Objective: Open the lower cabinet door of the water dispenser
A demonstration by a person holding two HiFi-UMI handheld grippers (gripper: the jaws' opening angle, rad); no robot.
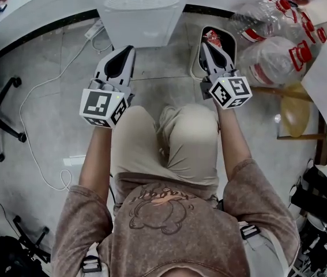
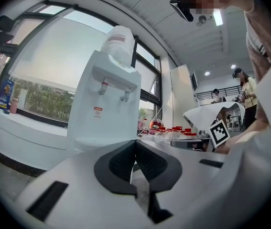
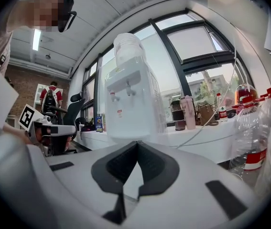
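Only the gripper views show the water dispenser [image 2: 102,113] with its taps [image 2: 113,90] and bottle [image 2: 117,42]; it stands on the far side, apart from the left gripper [image 1: 125,51] and right gripper [image 1: 206,44], both jaws clenched empty.

The dispenser [image 1: 142,16] is cut off at the far edge of the head view, and its front is seen too steeply to make out a door. In each gripper view its lower part is hidden behind that gripper's own body: the left gripper [image 2: 136,143], the right gripper [image 3: 136,143]. Its red label [image 2: 98,110] is too small to read. Bottles [image 3: 269,123] run off the right edge.
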